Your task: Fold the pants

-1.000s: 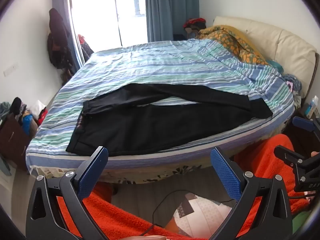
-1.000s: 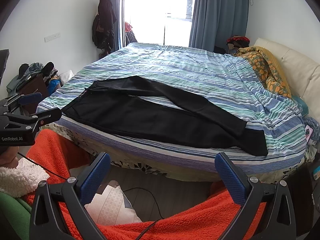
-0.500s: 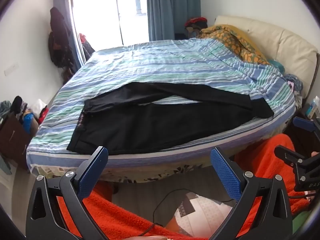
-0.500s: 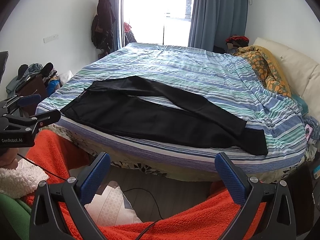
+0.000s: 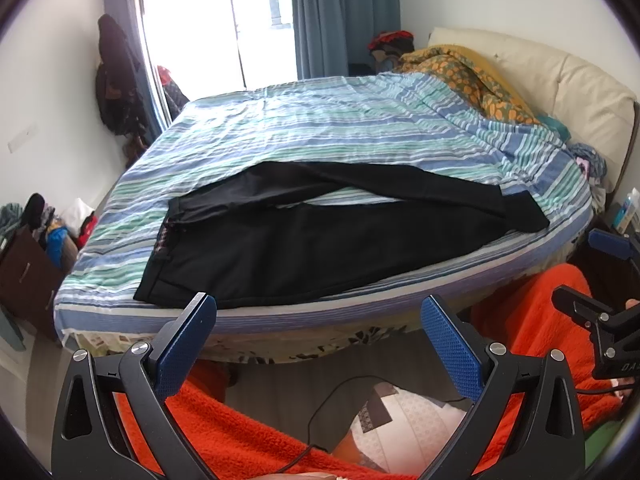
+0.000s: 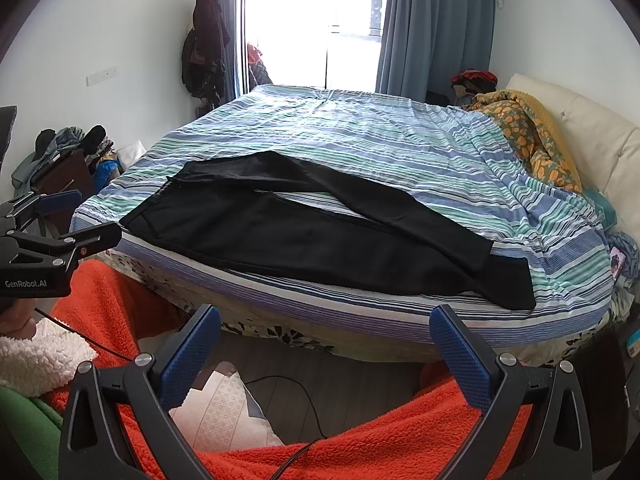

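Note:
Black pants [image 5: 304, 236] [image 6: 304, 236] lie spread flat near the front edge of the striped bed [image 5: 320, 132] [image 6: 360, 136], waistband at the left, legs running right with a narrow gap between them. My left gripper [image 5: 316, 332] hangs open below and in front of the bed edge, nothing between its blue pads. My right gripper [image 6: 324, 340] is likewise open and empty, short of the mattress edge. Each gripper shows at the side of the other's view: the right gripper [image 5: 600, 280], the left gripper [image 6: 48, 232].
An orange fleece [image 5: 552, 320] [image 6: 360, 440] covers the person's legs below both grippers. A black cable [image 6: 300, 392] and a patterned slipper [image 6: 224, 412] are on the floor. An orange quilt [image 6: 532, 132] and headboard [image 5: 560, 76] are at the right; clutter [image 6: 68, 152] stands left.
Both grippers have risen slightly, so the bed and pants sit a little lower in each view. The pants have not moved and both grippers stay open.

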Motion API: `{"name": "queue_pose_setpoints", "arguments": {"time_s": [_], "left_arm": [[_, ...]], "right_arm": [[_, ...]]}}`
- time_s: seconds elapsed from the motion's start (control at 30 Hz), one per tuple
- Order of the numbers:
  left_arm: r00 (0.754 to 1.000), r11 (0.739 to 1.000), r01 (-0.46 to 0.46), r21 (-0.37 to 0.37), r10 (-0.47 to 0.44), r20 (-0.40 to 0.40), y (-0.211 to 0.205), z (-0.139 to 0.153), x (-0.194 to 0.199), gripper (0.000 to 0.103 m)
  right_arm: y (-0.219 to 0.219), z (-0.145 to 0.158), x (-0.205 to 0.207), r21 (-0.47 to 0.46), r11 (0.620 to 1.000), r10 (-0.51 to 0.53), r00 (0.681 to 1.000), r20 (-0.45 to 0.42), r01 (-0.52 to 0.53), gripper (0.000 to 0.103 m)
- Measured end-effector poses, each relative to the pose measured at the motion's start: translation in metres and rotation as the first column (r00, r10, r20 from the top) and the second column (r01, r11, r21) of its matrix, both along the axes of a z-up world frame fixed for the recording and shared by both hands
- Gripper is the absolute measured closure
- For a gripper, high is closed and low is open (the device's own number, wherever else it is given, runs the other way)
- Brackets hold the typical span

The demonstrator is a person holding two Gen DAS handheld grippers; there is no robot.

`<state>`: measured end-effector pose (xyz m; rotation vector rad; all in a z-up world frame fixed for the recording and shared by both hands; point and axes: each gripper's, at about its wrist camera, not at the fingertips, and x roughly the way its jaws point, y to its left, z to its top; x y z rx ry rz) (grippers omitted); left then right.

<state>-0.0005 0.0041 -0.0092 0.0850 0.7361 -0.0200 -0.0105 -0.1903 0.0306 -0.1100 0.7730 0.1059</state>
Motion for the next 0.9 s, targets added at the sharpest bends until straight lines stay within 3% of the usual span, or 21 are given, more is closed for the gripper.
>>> {"name": "queue_pose_setpoints", "arguments": {"time_s": [0.9], "left_arm": [[1.0,1.0,-0.003,-0.005,0.003,-0.009,-0.0024,0.0002,0.002,0.001]], "right_arm": [[0.0003,-0.0037,0.0023,-0.006,1.0,0.005,1.0,-0.009,-0.005,0.0]]}}
